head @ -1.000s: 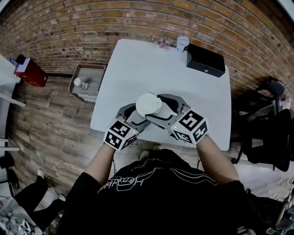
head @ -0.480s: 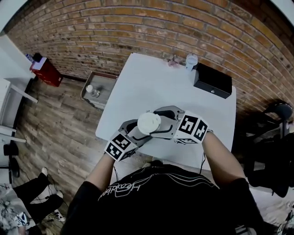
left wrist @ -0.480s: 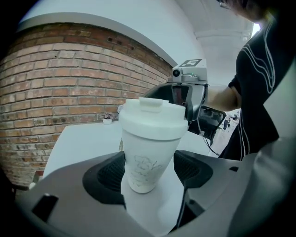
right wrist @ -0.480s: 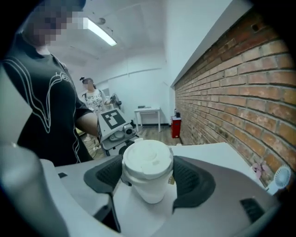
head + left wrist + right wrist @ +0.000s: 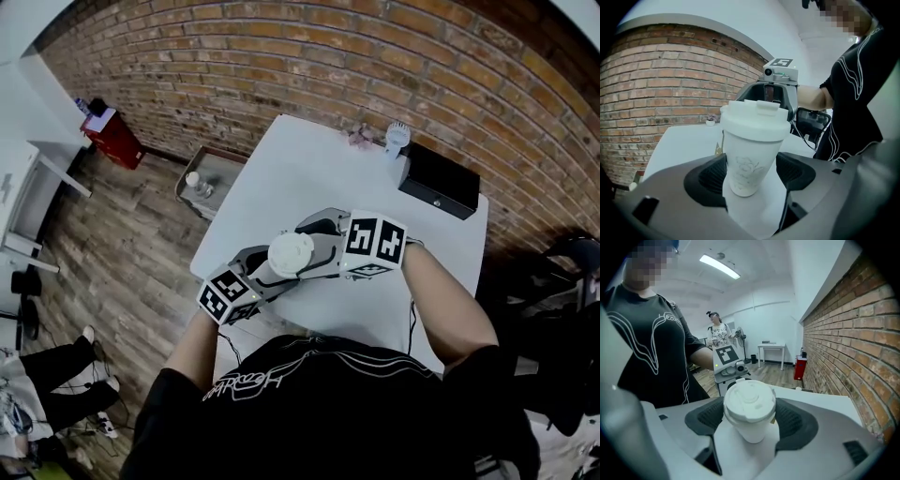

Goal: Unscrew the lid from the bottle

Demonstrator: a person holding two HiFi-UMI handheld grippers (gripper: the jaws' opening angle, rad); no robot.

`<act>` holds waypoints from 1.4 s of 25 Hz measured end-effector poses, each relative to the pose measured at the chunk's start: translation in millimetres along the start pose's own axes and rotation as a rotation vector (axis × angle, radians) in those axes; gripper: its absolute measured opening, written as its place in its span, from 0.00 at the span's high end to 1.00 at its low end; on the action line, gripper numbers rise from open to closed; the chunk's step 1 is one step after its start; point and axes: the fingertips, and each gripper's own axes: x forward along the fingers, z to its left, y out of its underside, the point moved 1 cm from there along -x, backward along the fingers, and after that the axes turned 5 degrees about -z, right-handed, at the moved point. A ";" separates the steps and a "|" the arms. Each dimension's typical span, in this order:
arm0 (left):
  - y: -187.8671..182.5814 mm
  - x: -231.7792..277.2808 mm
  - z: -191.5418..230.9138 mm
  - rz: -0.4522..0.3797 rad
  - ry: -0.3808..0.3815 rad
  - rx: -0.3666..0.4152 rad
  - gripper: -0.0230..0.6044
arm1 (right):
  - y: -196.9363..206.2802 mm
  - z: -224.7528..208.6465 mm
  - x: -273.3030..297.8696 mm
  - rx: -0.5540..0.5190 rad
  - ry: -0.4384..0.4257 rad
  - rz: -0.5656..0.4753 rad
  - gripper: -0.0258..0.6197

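A white bottle (image 5: 751,161) with a white lid (image 5: 291,254) is held up over the near edge of the white table (image 5: 309,164). My left gripper (image 5: 270,270) comes in from the lower left and is shut on the bottle's body; its pads (image 5: 712,176) flank the lower part of the body. My right gripper (image 5: 311,246) reaches in from the right and is shut on the lid (image 5: 749,401), with dark pads (image 5: 792,420) on both sides of its rim. The bottle's base is hidden in every view.
A black box (image 5: 438,181) and a small white object (image 5: 397,136) stand at the table's far right corner by the brick wall. A grey cart (image 5: 208,180) with small bottles sits left of the table, and a red box (image 5: 114,139) lies on the floor beyond it.
My right gripper has swung round the lid, its marker cube moving from the lower right up beside the bottle. The left gripper keeps its hold on the body. The head view has shifted.
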 end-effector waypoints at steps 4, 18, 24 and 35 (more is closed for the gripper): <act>-0.7 0.3 1.0 -0.002 0.003 -0.001 0.41 | -1.0 -0.1 -1.1 -0.004 0.035 -0.016 0.43; 3.1 2.9 3.3 0.025 0.015 -0.009 0.41 | -11.7 1.8 -5.9 0.194 0.504 -0.118 0.35; -1.2 4.9 3.8 -0.001 0.020 -0.002 0.41 | -6.7 0.4 -12.5 0.281 0.765 -0.168 0.39; 0.0 5.5 1.9 0.009 0.036 0.008 0.41 | -5.5 2.3 -9.3 0.303 0.865 -0.175 0.43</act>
